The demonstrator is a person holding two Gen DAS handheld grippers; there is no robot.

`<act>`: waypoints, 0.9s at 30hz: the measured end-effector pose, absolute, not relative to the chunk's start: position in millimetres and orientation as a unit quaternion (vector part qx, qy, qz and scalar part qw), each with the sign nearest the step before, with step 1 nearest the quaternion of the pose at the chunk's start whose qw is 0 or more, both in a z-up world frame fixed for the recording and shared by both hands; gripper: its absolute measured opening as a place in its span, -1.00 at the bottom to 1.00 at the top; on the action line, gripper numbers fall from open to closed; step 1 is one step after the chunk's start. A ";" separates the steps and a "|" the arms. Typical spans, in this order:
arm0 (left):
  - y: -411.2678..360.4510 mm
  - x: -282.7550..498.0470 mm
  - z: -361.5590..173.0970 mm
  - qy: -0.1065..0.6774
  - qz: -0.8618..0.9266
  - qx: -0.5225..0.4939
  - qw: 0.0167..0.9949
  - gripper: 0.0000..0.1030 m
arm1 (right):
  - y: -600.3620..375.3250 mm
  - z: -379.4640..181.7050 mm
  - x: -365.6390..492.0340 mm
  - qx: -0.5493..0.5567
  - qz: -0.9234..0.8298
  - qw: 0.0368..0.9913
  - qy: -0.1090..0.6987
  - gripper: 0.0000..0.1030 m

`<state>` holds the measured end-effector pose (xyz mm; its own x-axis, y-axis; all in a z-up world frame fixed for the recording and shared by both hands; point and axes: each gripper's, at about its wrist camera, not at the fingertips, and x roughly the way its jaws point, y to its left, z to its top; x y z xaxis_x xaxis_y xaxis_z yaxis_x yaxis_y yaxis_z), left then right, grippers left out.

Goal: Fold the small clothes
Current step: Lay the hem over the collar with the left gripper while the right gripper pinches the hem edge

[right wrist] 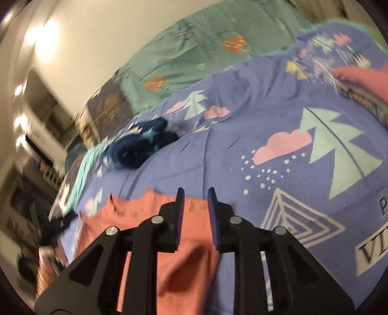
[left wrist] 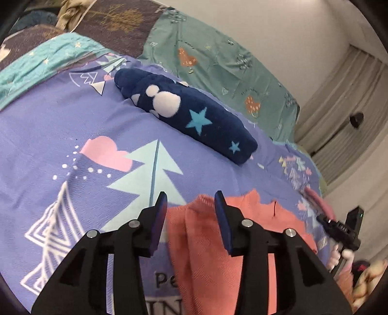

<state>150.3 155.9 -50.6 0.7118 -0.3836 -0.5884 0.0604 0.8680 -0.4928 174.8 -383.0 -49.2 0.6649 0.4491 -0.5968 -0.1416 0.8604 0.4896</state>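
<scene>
From your left wrist, a purple bedspread (left wrist: pixel 60 126) with trees and clouds covers the bed; the folded navy garment (left wrist: pixel 186 114) lies further back. Your left gripper (left wrist: pixel 191 198) is released above the coral garment (left wrist: pixel 218 254). From the right wrist, blurred, your right gripper (right wrist: pixel 194 193) seems parted, holding nothing, over that coral cloth.

A bedroom in a home. A bed is covered by a lilac bedspread (left wrist: pixel 60 126) printed with pine trees and pink clouds, with a teal patterned sheet (left wrist: pixel 218 55) beyond it. Pale curtains (left wrist: pixel 339 101) hang beside a plain white wall (left wrist: pixel 278 21). Small clothes lie on the bed.
</scene>
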 end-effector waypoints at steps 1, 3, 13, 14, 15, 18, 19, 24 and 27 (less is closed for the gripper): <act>154.0 145.8 -49.9 0.362 -0.129 -0.201 0.901 -0.11 | -380.5 -48.6 169.1 0.180 0.179 0.892 0.375 -0.53; 150.0 138.6 -51.1 0.368 -0.137 -0.160 0.906 0.03 | -371.1 -44.8 149.5 0.101 0.201 0.901 0.371 -0.36; 119.1 166.0 -78.8 0.402 -0.131 -0.024 0.906 0.07 | -287.5 -82.8 94.7 -0.277 0.214 0.854 0.384 0.26; 117.1 174.4 -79.4 0.402 -0.131 -0.026 0.906 0.07 | -279.8 -85.8 101.2 -0.283 0.215 0.857 0.373 0.25; 115.7 180.7 -78.9 0.401 -0.131 -0.029 0.906 0.07 | -278.1 -85.5 105.8 -0.277 0.215 0.864 0.362 0.22; 116.5 192.9 -70.4 0.387 -0.160 -0.072 0.905 -0.94 | -279.4 -74.5 133.9 -0.211 0.218 0.891 0.337 -0.28; 115.7 193.4 -67.5 0.383 -0.164 -0.082 0.905 -0.92 | -281.6 -70.5 145.7 -0.182 0.224 0.895 0.339 -0.81; 118.6 189.3 -53.8 0.357 -0.172 -0.106 0.912 -0.93 | -319.3 -61.0 196.3 -0.006 0.212 0.905 0.368 -0.92; 122.3 194.7 -56.2 0.358 -0.159 -0.109 0.914 -0.92 | -342.1 -68.6 217.9 0.089 0.213 0.892 0.388 -0.92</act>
<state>194.7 122.3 -56.2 0.6934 -0.3689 -0.6190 0.2136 0.9256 -0.3124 217.9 -342.1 -68.6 0.6080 0.4497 -0.6543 -0.3109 0.8931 0.3250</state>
